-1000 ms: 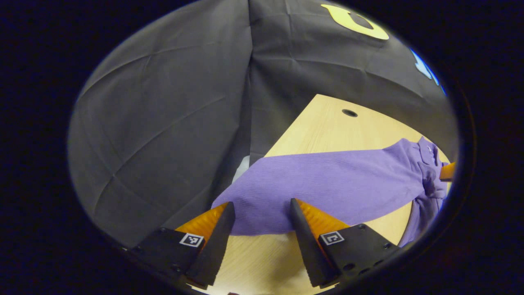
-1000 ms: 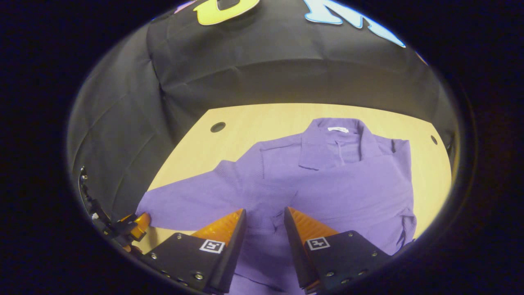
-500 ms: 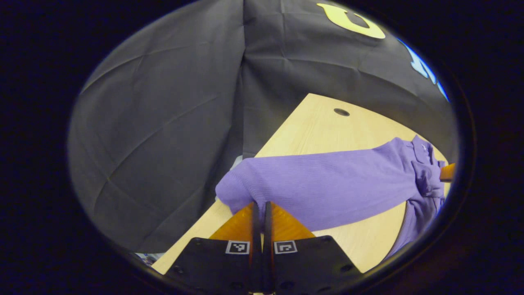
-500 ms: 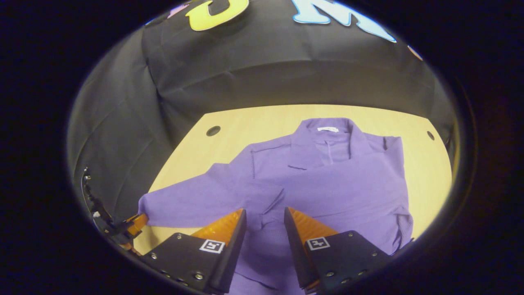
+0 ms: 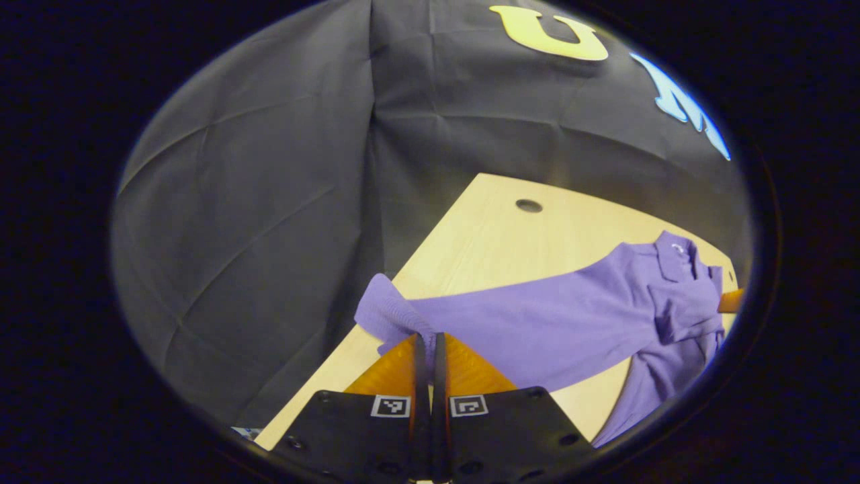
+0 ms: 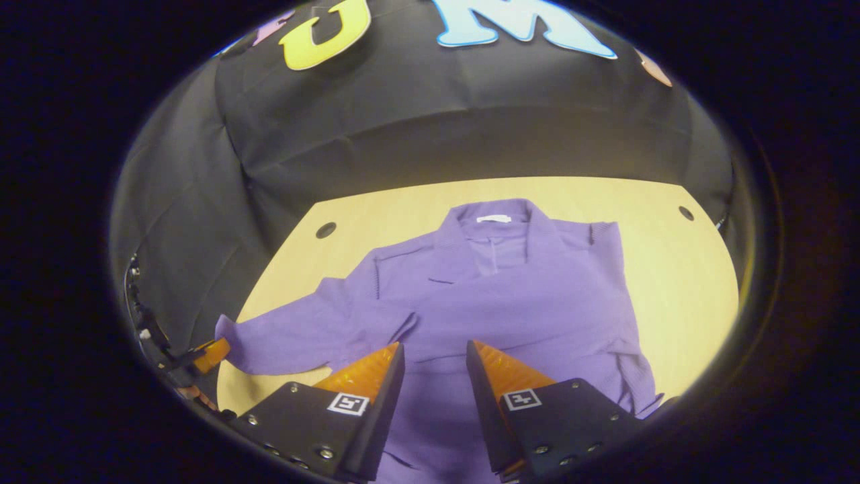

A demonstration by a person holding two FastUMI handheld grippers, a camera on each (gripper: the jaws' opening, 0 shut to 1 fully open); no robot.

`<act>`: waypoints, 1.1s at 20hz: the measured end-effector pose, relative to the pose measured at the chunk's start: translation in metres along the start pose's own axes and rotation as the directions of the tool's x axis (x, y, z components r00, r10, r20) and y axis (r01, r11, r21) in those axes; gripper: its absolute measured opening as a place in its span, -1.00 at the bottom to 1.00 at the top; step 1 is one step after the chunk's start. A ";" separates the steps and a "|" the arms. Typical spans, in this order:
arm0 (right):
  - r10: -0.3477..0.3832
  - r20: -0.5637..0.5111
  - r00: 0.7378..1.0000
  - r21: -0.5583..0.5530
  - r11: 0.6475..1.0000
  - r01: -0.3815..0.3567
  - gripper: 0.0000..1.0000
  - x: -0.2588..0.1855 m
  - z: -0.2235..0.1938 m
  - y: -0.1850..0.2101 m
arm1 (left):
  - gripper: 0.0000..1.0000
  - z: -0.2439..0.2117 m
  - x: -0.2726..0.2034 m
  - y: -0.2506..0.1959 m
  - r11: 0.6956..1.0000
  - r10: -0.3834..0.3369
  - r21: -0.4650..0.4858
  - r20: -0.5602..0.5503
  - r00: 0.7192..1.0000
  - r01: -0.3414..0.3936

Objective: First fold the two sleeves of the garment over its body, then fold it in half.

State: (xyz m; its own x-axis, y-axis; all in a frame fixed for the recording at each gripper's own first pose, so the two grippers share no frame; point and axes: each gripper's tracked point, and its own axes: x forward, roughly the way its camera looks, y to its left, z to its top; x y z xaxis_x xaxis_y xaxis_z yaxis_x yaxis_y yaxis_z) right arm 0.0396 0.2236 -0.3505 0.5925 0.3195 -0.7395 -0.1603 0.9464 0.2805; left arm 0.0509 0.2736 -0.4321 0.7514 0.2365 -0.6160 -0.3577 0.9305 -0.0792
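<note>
Left gripper [image 5: 426, 343]: jaws closed tight on cuff of left sleeve [image 5: 524, 323], lifted just off table [image 5: 497, 235]. Sleeve's long axis running from jaws away toward garment [image 6: 510, 296] body, lying flat mid-table. Right gripper [image 6: 435, 359]: jaws apart, holding nothing, hovering over hem. Likely next: carrying cuff across onto body; left nearer.

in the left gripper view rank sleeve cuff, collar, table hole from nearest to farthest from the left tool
1. Sleeve cuff: pinched in the left tool.
2. Table hole: beyond it, toward the wall.
3. Collar: far right. Close to the hole in distance, so this order is tentative.
</note>
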 end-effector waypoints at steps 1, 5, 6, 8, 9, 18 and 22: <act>-0.005 0.005 1.000 0.010 1.000 0.005 0.16 -0.004 -0.001 -0.006 | -0.85 0.010 -0.002 -0.012 1.000 -0.019 0.006 0.014 1.000 0.019; -0.031 0.023 0.999 0.058 0.998 0.030 0.16 -0.020 -0.005 -0.034 | -0.85 0.048 -0.007 -0.087 0.992 -0.122 0.048 0.065 0.990 0.119; -0.039 0.025 0.999 0.072 0.997 0.037 0.16 -0.024 -0.007 -0.041 | -0.85 0.057 -0.008 -0.108 0.987 -0.150 0.064 0.075 0.986 0.145; -0.055 0.029 0.998 0.102 0.993 0.052 0.16 -0.035 -0.013 -0.059 | -0.85 0.069 -0.011 -0.154 0.974 -0.211 0.102 0.086 0.974 0.202; -0.065 0.030 0.997 0.118 0.991 0.061 0.16 -0.039 -0.016 -0.067 | -0.85 0.072 -0.013 -0.178 0.966 -0.239 0.122 0.086 0.967 0.228; -0.161 0.017 0.987 0.253 0.956 0.151 0.15 -0.081 -0.052 -0.139 | -0.85 0.069 -0.037 -0.352 0.867 -0.449 0.263 0.042 0.892 0.424; -0.184 0.003 0.983 0.296 0.939 0.175 0.15 -0.096 -0.073 -0.166 | -0.85 0.057 -0.050 -0.416 0.814 -0.519 0.313 0.011 0.855 0.490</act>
State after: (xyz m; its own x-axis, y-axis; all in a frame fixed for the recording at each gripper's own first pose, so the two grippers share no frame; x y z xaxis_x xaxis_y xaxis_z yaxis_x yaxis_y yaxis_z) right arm -0.0481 0.0393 -0.3706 0.6146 0.1395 -0.7764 0.1870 0.9304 0.3152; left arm 0.1934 -0.1098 -0.3238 0.8339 -0.2777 -0.4770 0.2508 0.9605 -0.1207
